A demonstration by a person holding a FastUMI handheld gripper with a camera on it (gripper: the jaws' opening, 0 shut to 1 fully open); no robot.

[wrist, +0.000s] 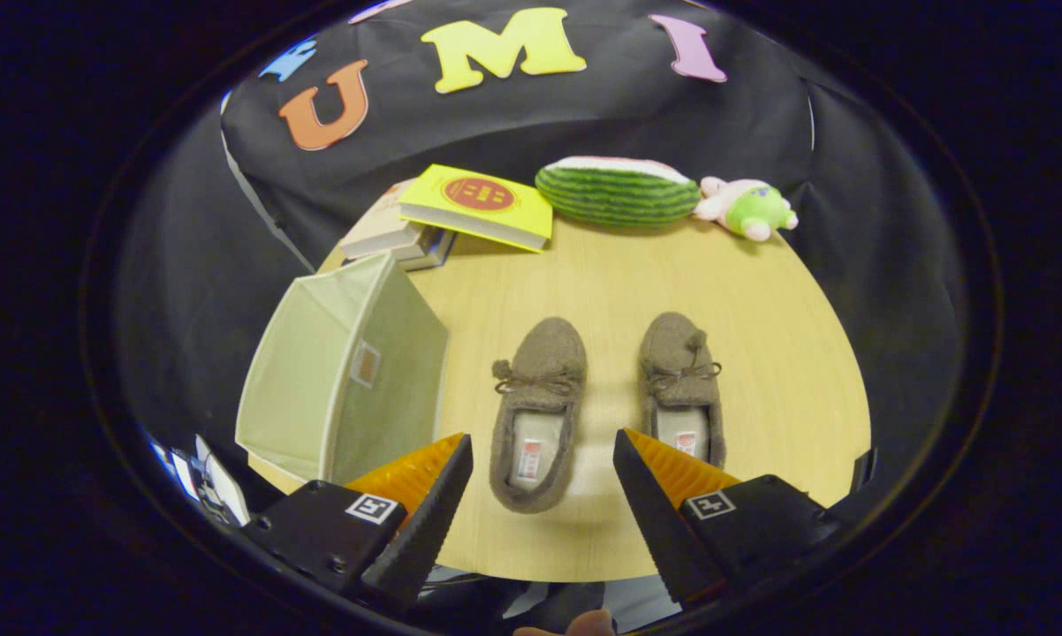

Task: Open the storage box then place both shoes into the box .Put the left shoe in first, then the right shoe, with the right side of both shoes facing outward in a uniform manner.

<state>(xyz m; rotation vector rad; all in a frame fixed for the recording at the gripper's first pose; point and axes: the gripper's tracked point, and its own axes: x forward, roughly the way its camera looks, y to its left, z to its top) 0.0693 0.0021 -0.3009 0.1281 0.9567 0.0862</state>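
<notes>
Here the storage box (pixel 345 371) stands closed; hand-held gripper (pixel 542 455) gapes.

right shoe (pixel 681 389) heel behind tongs (pixel 542 450)

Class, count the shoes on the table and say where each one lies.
2. The left shoe lies between the open fingers; the right shoe lies beside it, partly behind one finger. The gripper holds nothing.

The gripper (pixel 542 446) is showing two wedge-shaped fingers (pixel 429 503) with ribbed inner faces and saw-toothed edges, spread wide apart with nothing between them, each sitting on a blocky black mount wearing a small square black-and-white marker and a screw.
</notes>
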